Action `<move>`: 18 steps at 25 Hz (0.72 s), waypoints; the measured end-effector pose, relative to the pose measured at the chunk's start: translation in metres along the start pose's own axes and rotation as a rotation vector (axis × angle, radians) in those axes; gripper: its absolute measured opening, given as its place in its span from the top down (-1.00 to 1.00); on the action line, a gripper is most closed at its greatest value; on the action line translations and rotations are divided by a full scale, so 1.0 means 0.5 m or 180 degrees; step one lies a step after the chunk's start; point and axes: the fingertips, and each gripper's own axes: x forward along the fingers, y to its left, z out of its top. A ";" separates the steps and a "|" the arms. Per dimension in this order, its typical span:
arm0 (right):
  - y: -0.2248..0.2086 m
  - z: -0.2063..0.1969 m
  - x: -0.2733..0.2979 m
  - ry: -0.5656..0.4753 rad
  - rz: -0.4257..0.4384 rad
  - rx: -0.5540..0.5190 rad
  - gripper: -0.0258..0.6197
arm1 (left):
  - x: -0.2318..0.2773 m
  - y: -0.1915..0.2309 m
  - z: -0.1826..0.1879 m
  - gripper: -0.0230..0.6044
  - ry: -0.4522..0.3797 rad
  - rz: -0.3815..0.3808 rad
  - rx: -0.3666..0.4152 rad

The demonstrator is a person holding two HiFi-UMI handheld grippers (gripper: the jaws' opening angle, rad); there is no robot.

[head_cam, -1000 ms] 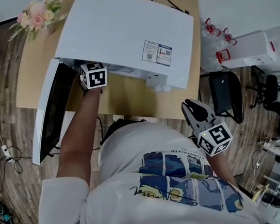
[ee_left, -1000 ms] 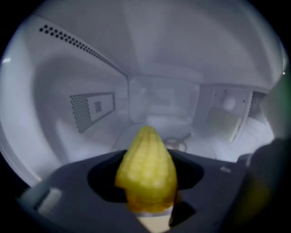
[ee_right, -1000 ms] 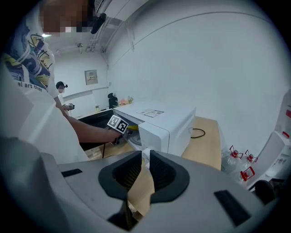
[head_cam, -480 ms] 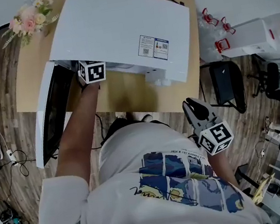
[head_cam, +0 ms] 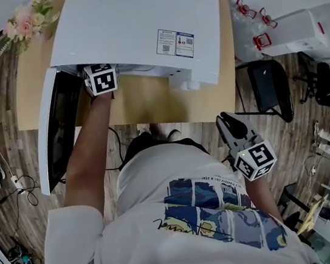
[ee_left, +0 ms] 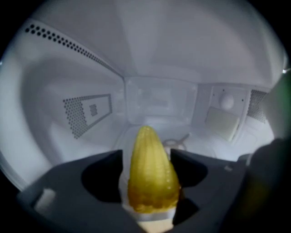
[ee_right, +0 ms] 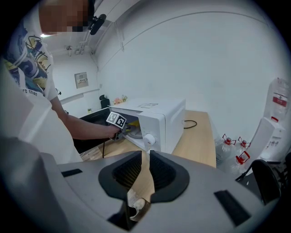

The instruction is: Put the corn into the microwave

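Note:
A yellow corn cob (ee_left: pixel 150 177) stands tip forward between the jaws of my left gripper (ee_left: pixel 146 154), inside the white microwave's cavity (ee_left: pixel 159 98). Those jaws have just been opening, and a gap shows beside the cob on the left. In the head view only the left gripper's marker cube (head_cam: pixel 101 78) shows at the mouth of the microwave (head_cam: pixel 137 28), whose door (head_cam: pixel 55 138) hangs open to the left. My right gripper (head_cam: pixel 225 120) is held off the table by the person's side. Its jaws (ee_right: pixel 145 159) are shut on nothing and aim toward the microwave (ee_right: pixel 159 118).
The microwave stands on a wooden table (head_cam: pixel 149 109) with a flower bunch (head_cam: pixel 26 23) at its far left corner. A dark chair (head_cam: pixel 266 91) and water bottles (head_cam: pixel 254 29) stand to the right. Cables lie on the floor at the left (head_cam: pixel 13 182).
Little differs. The left gripper's cube stays at the microwave's mouth and the right gripper stays by the person's side. The whole head view has shifted slightly.

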 end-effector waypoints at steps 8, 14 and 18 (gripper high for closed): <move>0.003 -0.023 -0.047 -0.0120 0.0073 -0.0055 0.77 | -0.062 -0.005 -0.006 -0.17 -0.0103 0.0131 -0.0077; -0.005 -0.044 -0.107 -0.0200 0.0151 -0.0123 0.77 | -0.137 -0.029 -0.018 -0.17 -0.0116 0.0252 -0.0116; -0.003 -0.071 -0.145 -0.0275 0.0227 -0.0151 0.78 | -0.193 -0.060 -0.039 -0.16 -0.0110 0.0250 -0.0178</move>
